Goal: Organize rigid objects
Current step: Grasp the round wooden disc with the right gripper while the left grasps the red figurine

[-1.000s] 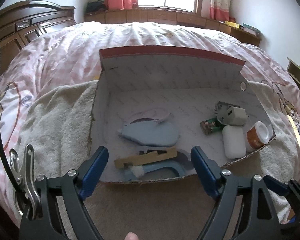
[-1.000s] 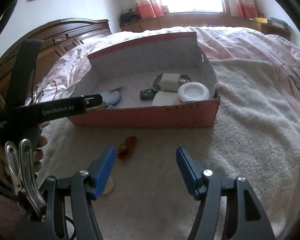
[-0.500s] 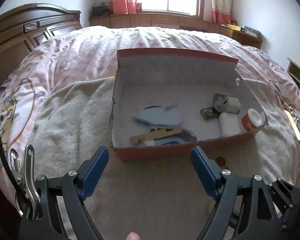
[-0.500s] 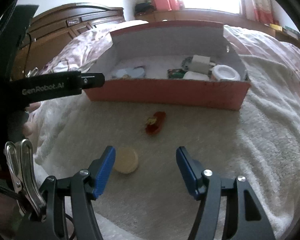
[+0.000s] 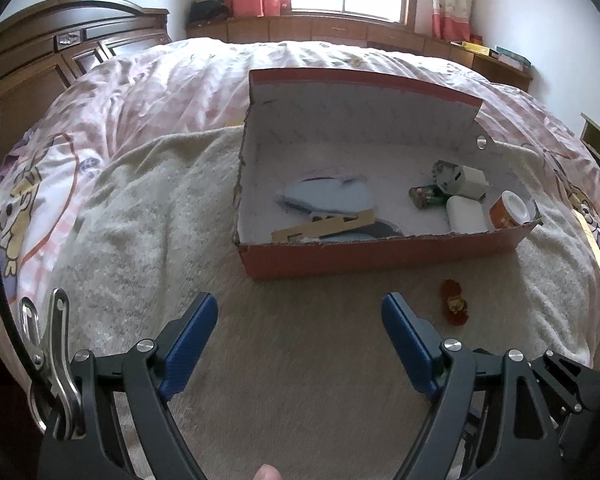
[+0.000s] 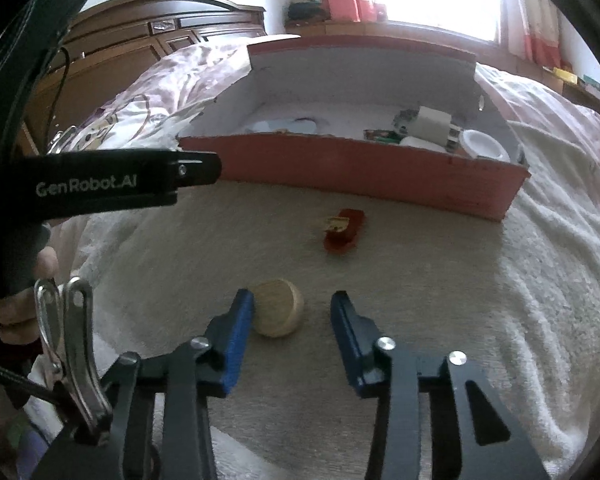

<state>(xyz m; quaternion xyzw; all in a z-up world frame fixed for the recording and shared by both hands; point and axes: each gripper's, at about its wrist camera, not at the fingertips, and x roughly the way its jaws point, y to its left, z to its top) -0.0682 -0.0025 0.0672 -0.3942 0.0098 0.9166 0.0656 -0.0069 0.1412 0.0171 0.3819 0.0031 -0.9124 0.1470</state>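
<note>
Half-open right tool (image 6: 292, 312) around wooden disc (image 6: 278, 313).

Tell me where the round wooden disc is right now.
In the right wrist view the round wooden disc lies on the beige towel, between the open right gripper fingers, nearer than the red toy.

box front wall (image 6: 360, 172) hiding blue item (image 6: 284, 126)

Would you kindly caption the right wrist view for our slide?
Open right hand-held gripper straddling a round wooden disc on the blanket, red toy and box beyond.
</note>
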